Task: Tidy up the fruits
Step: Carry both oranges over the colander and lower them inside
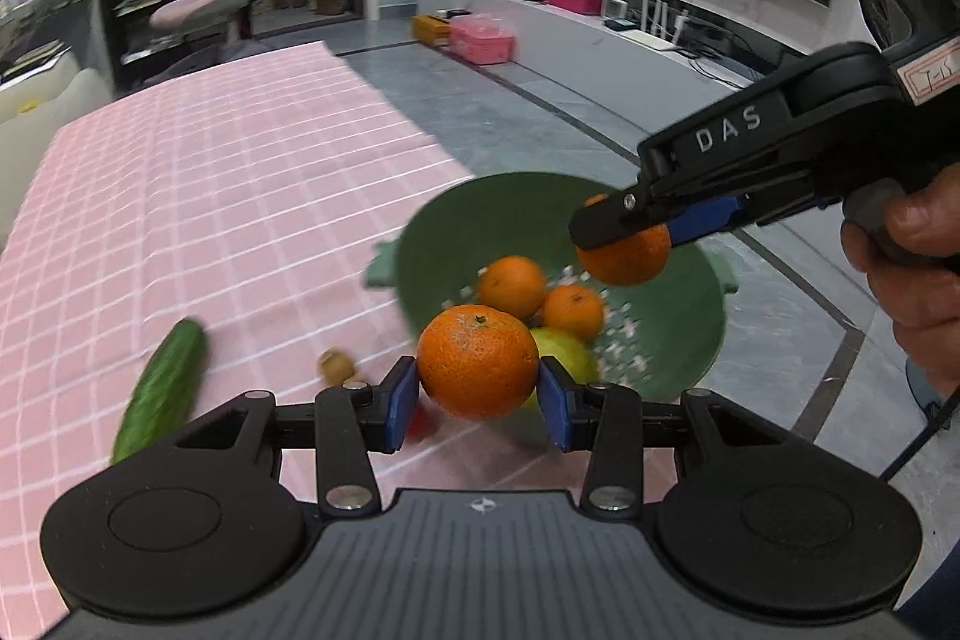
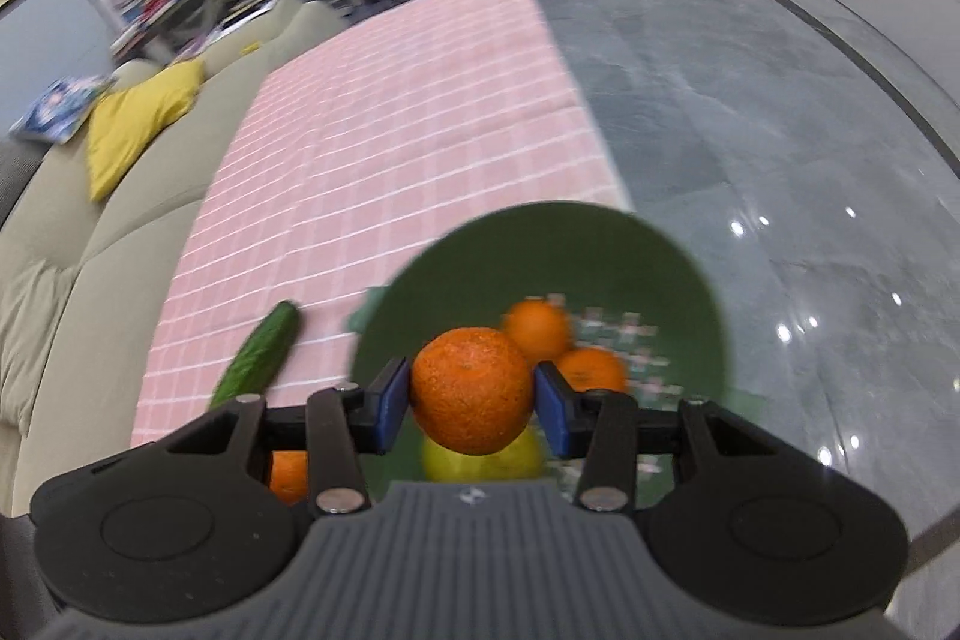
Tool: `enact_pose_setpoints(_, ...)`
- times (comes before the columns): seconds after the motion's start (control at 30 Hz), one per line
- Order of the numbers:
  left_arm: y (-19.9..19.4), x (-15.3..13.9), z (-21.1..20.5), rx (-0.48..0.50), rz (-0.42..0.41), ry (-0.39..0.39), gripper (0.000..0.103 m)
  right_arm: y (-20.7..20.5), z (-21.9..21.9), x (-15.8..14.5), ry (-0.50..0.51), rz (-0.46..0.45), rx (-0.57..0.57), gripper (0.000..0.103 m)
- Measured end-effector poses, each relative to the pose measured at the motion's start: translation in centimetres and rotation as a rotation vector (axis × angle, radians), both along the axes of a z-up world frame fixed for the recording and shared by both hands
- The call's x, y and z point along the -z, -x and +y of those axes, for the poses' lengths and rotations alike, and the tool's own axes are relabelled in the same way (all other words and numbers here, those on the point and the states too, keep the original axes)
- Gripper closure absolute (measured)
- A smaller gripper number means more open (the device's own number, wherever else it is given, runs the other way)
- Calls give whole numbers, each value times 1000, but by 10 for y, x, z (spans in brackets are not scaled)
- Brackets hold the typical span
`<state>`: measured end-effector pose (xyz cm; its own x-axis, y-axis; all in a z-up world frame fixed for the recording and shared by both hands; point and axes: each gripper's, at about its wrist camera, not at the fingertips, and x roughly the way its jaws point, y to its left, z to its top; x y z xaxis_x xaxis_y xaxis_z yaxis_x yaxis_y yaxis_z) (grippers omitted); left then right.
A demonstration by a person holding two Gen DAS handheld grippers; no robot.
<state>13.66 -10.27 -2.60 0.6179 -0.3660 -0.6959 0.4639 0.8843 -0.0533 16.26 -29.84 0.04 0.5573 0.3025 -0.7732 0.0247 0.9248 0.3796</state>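
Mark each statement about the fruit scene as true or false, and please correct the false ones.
1. The left gripper holds an orange between its blue pads. True.
2. The right gripper is open and holds nothing. False: it is shut on a second orange, above the green bowl.
3. The cucumber lies inside the bowl. False: it lies on the pink checked cloth, apart from the bowl.
4. Two oranges and a yellow-green fruit are in the bowl. True.
5. The bowl is red. False: it is green.
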Motion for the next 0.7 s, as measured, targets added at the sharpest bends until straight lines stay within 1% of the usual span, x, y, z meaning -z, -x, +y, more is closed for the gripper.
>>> enact_pose_setpoints(0.1,-14,4,-15,12,9,-29,54,-1,-16,7,-1,33,37,61)
enact_pose_setpoints(0.2,-31,9,-22,12,18,-70,54,-3,-20,15,9,62,52,61)
enact_pose_setpoints(0.37,-52,19,-38,44,32,-172,54,-10,-17,29,26,123,40,61)
enact_pose_setpoints(0.47,-59,24,-47,69,49,-218,54,-13,-13,35,36,151,28,61)
enact_pose_setpoints(0.7,-68,37,-59,93,72,-284,54,-21,-10,47,52,194,24,61)
